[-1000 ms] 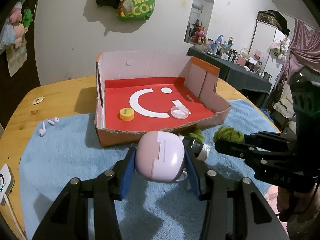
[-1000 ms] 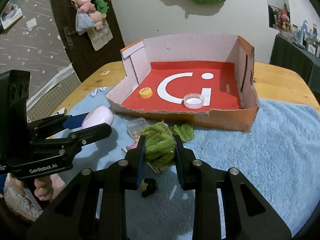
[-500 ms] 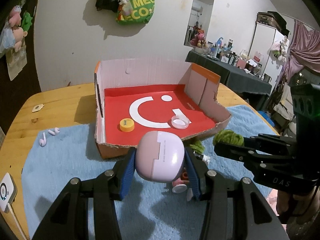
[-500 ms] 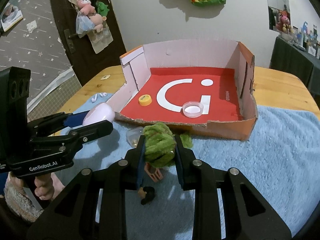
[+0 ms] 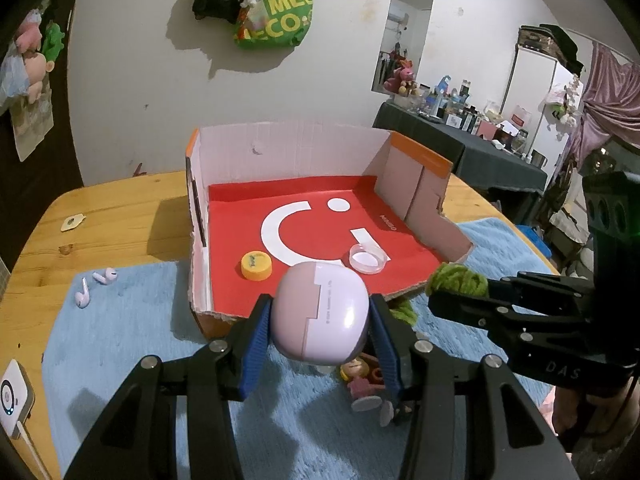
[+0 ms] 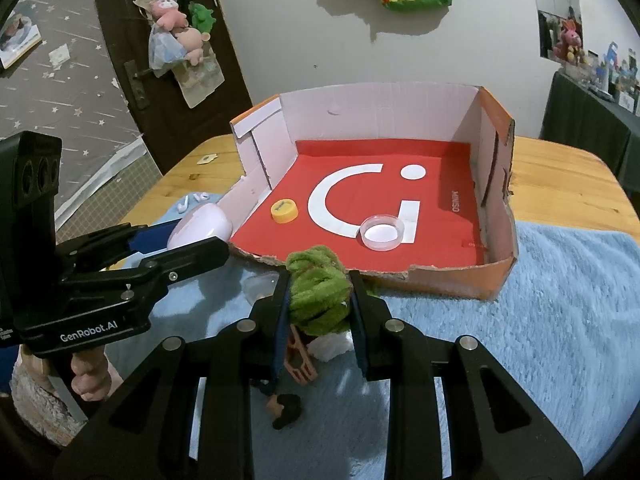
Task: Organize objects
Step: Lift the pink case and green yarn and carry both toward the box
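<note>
My left gripper [image 5: 320, 320] is shut on a lilac earbud case [image 5: 320, 312], held above the blue towel just before the front wall of the red-floored cardboard box [image 5: 416, 196]. My right gripper [image 6: 318, 300] is shut on a green fuzzy bundle [image 6: 318, 288], also raised near the box's torn front edge [image 6: 380, 276]. The left gripper and case show in the right wrist view [image 6: 200, 228]; the green bundle shows in the left wrist view [image 5: 458, 280]. Inside the box lie a yellow cap [image 5: 256, 266] and a clear round lid [image 5: 367, 259].
Two lilac earbuds [image 5: 96, 286] lie on the blue towel [image 5: 120, 340] at left. A small doll figure [image 5: 360, 380] and a clear cup [image 6: 260, 284] lie on the towel below the grippers. A white charger [image 5: 14, 396] sits at the table's left edge.
Both grippers have risen and moved toward the box with their loads; the small doll figure on the towel has come into view beneath the left gripper.
</note>
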Demonstrator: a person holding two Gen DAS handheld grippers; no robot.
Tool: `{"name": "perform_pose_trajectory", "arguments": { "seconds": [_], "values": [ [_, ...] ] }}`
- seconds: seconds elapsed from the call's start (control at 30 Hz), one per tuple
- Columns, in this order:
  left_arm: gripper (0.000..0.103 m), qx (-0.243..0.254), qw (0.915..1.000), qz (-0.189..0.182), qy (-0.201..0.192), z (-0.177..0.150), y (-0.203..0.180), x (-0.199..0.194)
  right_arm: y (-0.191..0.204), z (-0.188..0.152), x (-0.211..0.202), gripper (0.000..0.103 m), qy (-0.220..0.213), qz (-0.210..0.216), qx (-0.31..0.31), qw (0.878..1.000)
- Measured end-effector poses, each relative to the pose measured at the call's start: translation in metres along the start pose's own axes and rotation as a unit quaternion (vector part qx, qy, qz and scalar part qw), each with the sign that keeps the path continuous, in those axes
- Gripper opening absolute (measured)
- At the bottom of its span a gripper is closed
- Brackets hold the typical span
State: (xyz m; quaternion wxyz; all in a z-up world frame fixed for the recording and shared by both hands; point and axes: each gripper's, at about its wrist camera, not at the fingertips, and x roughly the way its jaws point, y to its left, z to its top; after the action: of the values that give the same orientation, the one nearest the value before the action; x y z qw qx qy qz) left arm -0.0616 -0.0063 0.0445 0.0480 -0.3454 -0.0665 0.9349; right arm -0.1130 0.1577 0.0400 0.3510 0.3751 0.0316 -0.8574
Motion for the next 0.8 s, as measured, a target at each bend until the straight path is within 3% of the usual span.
{"name": "perform_pose_trajectory", "arguments": {
  "seconds": [0.8],
  "values": [
    [0.05,-0.006,0.9998,0.002,0.018,0.015,0.009,0.031,-0.016,0.017,0.03,0.025,0.024,0.007,0.012,1.0]
  ]
}}
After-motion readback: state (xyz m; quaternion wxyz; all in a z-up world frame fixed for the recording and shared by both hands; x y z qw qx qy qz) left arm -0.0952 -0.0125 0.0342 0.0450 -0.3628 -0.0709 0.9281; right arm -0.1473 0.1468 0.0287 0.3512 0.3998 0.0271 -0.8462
